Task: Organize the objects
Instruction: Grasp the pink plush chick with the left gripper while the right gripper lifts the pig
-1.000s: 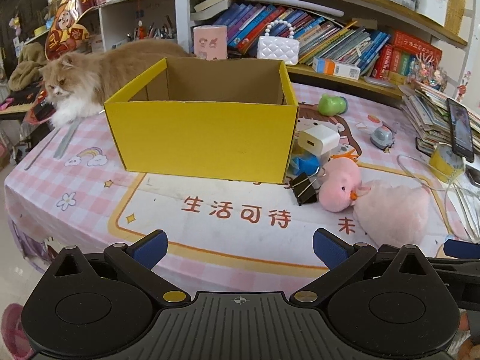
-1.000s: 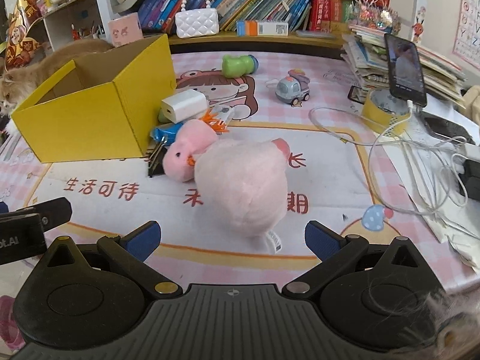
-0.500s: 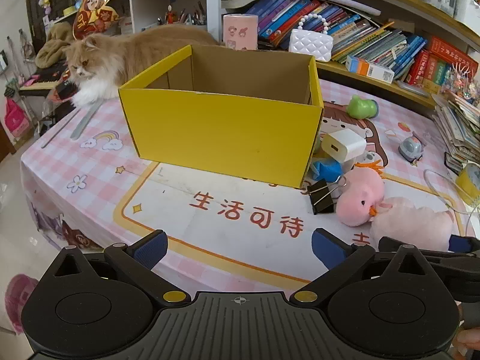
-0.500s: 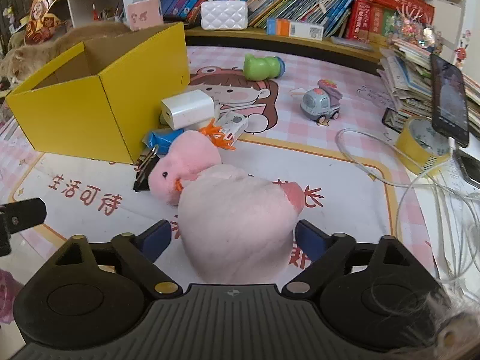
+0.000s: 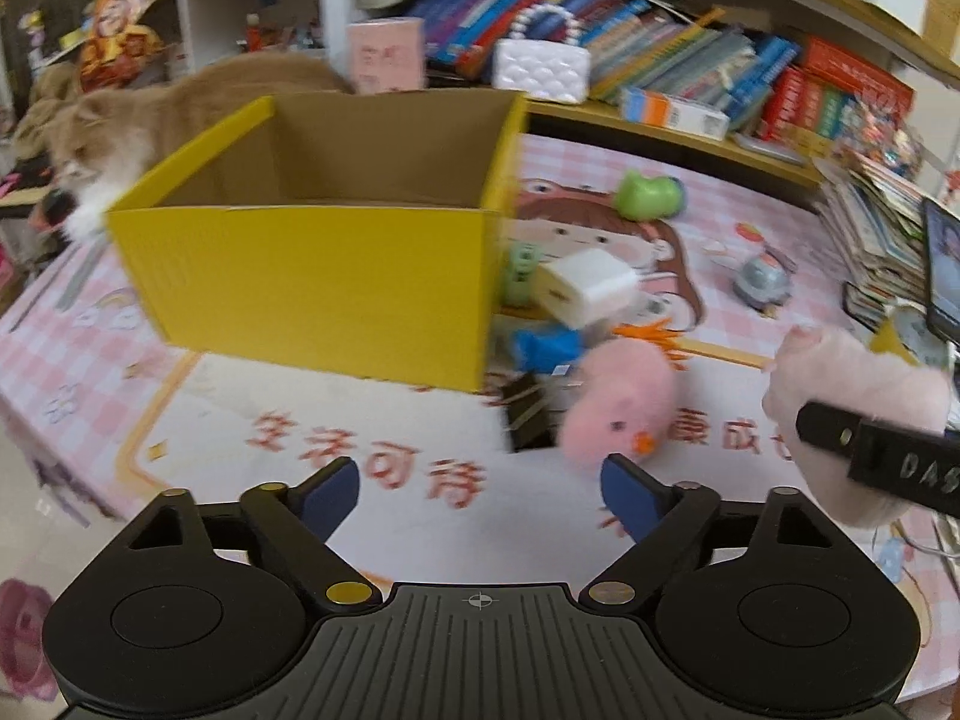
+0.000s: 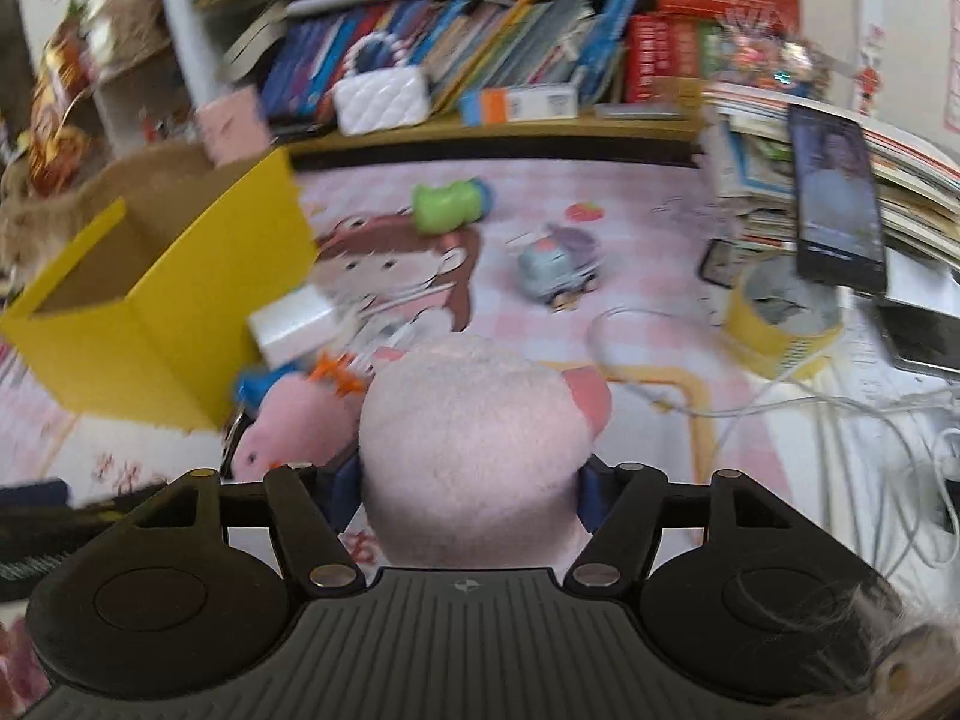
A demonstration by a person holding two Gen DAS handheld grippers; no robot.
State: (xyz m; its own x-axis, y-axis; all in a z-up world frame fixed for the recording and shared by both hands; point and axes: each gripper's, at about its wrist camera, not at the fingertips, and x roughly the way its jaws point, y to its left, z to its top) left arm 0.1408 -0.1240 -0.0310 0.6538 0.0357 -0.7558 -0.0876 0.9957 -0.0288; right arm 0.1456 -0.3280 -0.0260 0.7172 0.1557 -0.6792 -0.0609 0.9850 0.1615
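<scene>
Left wrist view: the left claw is hanging spread and empty over the tabletop, its jaws just narrowing slightly, closer to the empty yellow box.

Right wrist view: the right claw, which has been closing, is now pinching the pink plush; every toy is still lying outside.

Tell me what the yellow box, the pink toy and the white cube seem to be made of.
Yellow box: cardboard, matte yellow outside, raw brown inside, thin folded walls.
Pink toy: plush fabric, fuzzy nap, soft rounded shape.
White cube: probably hard plastic, smooth, slightly glossy; looks like a charger.
</scene>
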